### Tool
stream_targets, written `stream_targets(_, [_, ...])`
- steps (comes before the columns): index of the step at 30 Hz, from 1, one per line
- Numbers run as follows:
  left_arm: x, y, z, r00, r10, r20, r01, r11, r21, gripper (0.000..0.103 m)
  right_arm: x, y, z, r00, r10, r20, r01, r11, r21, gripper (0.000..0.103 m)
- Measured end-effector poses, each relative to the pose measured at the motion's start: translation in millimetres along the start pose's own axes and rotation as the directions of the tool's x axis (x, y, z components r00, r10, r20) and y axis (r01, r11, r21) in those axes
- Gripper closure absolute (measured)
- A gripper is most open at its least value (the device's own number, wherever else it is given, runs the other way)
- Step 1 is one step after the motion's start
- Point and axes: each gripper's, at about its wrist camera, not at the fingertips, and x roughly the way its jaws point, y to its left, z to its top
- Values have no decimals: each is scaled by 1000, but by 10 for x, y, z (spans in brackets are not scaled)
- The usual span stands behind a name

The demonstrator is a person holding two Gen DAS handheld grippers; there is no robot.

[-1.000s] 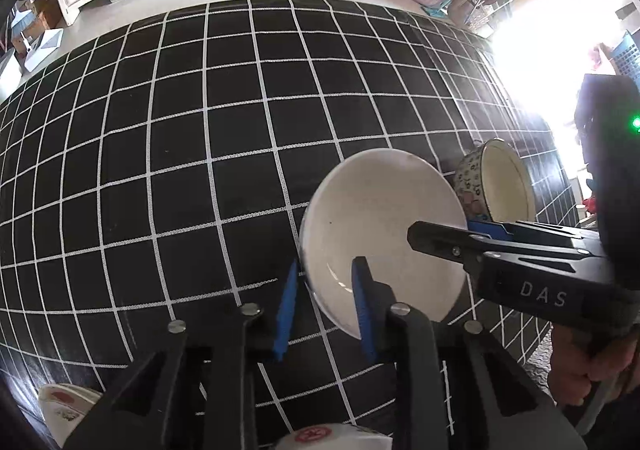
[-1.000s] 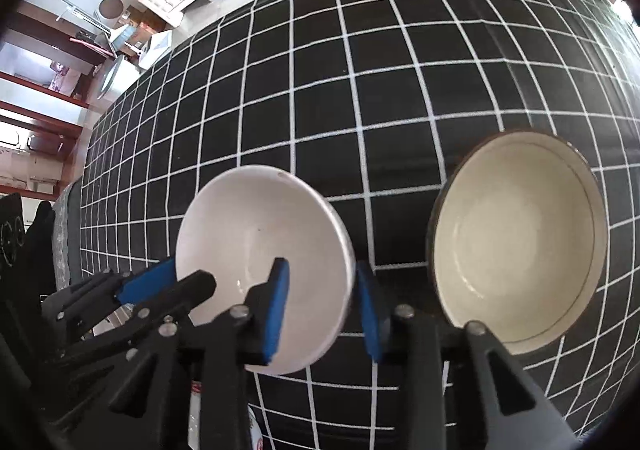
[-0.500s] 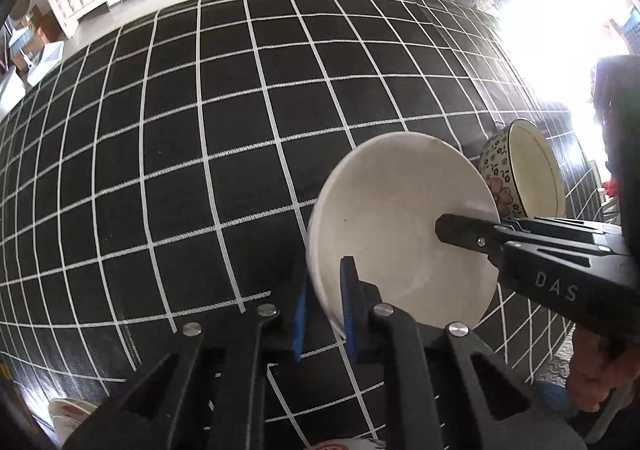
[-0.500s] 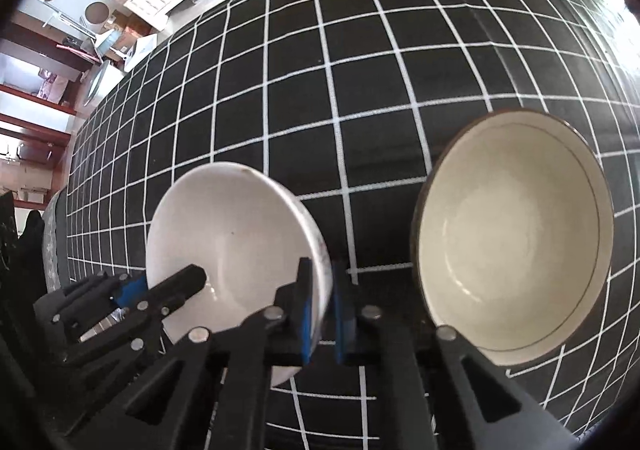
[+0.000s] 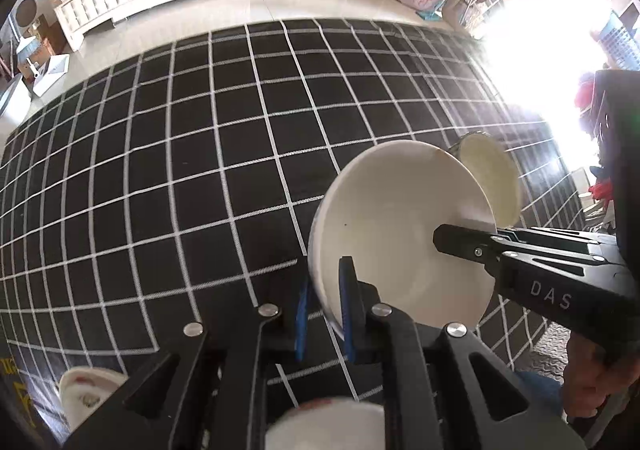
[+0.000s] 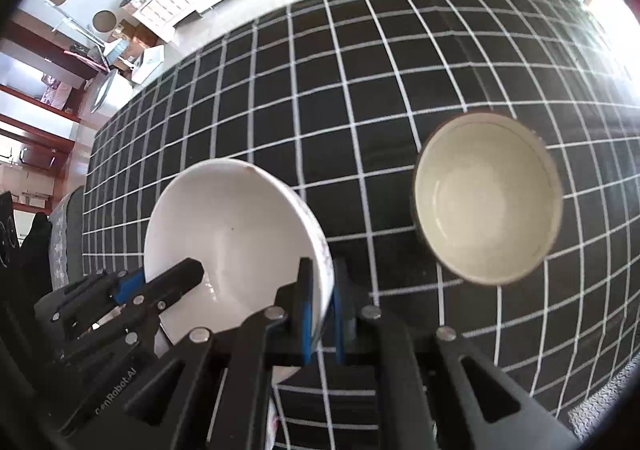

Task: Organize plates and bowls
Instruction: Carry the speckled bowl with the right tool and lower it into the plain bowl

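A plain white bowl (image 5: 400, 234) (image 6: 232, 234) hangs tilted just above the black checked tablecloth (image 5: 200, 170). My left gripper (image 5: 324, 290) is shut on its near-left rim, one blue pad inside and one outside. My right gripper (image 6: 322, 282) is shut on the opposite rim in the same way. Each gripper shows in the other's view: the right gripper (image 5: 464, 242) reaches in from the right, the left gripper (image 6: 176, 278) from the lower left. A cream bowl with a dark rim (image 6: 486, 198) (image 5: 490, 178) sits on the cloth just to the right of the white bowl.
Two more white dishes with red marks lie near the table's front edge, one at the lower left (image 5: 92, 394) and one under my left gripper (image 5: 324, 426). A person's hand (image 5: 592, 390) holds the right gripper. White cabinets and clutter stand beyond the table.
Both grippers have shut on the white bowl's rim. The bowl has since risen off the cloth and tilted, and the cream bowl now looks farther below.
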Motion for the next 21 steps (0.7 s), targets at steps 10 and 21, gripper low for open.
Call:
stream_targets(10, [-676,77,-522,998,28,55,-26,999,-32,91,-214,580,-398,1000,8,13,-7,998,-66,92])
stream_targets(21, [-782,274,-1295,998,49,30,-46,995,-91,91,-1,1029,-889,999,-23,-38,18,991,-132,92])
